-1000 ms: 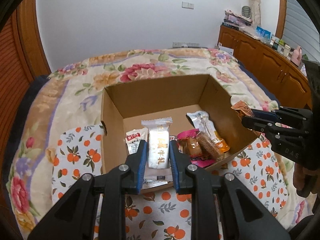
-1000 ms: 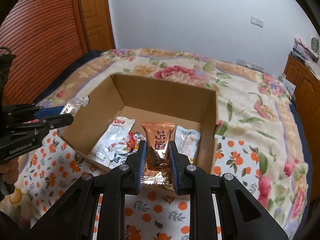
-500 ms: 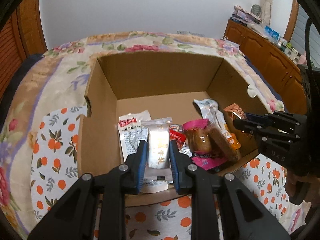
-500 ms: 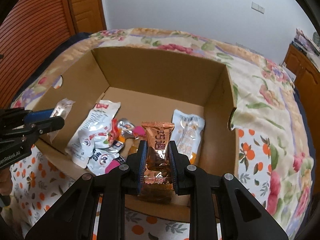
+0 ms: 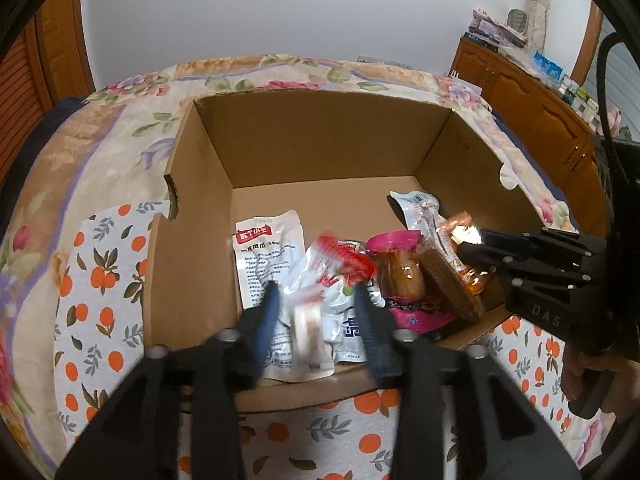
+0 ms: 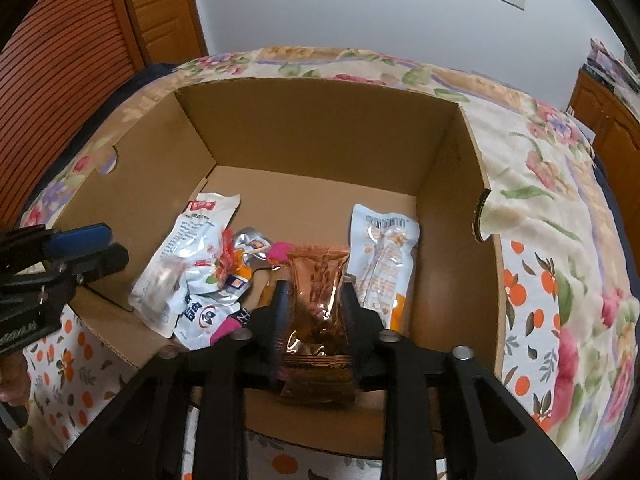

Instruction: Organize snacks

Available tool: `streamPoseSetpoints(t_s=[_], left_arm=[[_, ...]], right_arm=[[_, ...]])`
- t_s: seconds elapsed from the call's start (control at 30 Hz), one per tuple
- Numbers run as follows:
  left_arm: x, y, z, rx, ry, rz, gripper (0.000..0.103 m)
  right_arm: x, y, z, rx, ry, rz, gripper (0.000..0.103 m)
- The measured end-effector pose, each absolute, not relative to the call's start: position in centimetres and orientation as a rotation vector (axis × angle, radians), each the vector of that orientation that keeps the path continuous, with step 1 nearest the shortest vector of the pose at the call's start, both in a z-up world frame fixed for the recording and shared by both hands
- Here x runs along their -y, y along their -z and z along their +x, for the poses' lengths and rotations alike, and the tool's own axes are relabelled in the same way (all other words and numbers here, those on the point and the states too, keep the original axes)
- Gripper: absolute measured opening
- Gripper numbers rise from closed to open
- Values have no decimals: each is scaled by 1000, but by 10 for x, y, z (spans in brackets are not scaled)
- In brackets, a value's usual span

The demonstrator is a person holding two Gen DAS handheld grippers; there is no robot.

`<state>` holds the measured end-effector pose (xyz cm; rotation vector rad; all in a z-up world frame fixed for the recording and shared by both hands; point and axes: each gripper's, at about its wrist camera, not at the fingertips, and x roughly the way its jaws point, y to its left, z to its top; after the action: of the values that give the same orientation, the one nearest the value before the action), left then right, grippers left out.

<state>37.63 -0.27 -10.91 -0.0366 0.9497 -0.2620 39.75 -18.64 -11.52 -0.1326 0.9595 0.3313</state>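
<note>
An open cardboard box sits on the bed with several snack packets piled on its floor. My left gripper is over the box's near edge with its jaws spread. A blurred clear-wrapped white snack hangs loose between them. My right gripper is over the box's near right side. A copper foil packet stands between its fingers, which are a little wider than before; whether they still grip it is unclear. The right gripper also shows in the left wrist view, and the left gripper in the right wrist view.
A floral quilt covers the bed, with an orange-print cloth under the box. A wooden cabinet stands at the right, a slatted wooden door at the left. In the box lie a white pouch and a long clear packet.
Both grippers moved forward and down over the box. The left jaws opened and the white snack is dropping out of them. The right jaws spread slightly around the copper packet.
</note>
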Motion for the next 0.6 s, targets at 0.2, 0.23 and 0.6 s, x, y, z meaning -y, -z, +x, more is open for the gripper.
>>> streamPoseSetpoints(t_s=[0.2,0.23,0.6], left_arm=[[0,100,369,-934,238,-40,56],[1,97,367,-928,233,-36,57],[3,48,321,-816,173,28,103]], right_arm=[[188,105,386,-920,-345,-115,51],[189,101,381,-910,-349,-110,52],[200,45,338,-807,-344,-63,103]])
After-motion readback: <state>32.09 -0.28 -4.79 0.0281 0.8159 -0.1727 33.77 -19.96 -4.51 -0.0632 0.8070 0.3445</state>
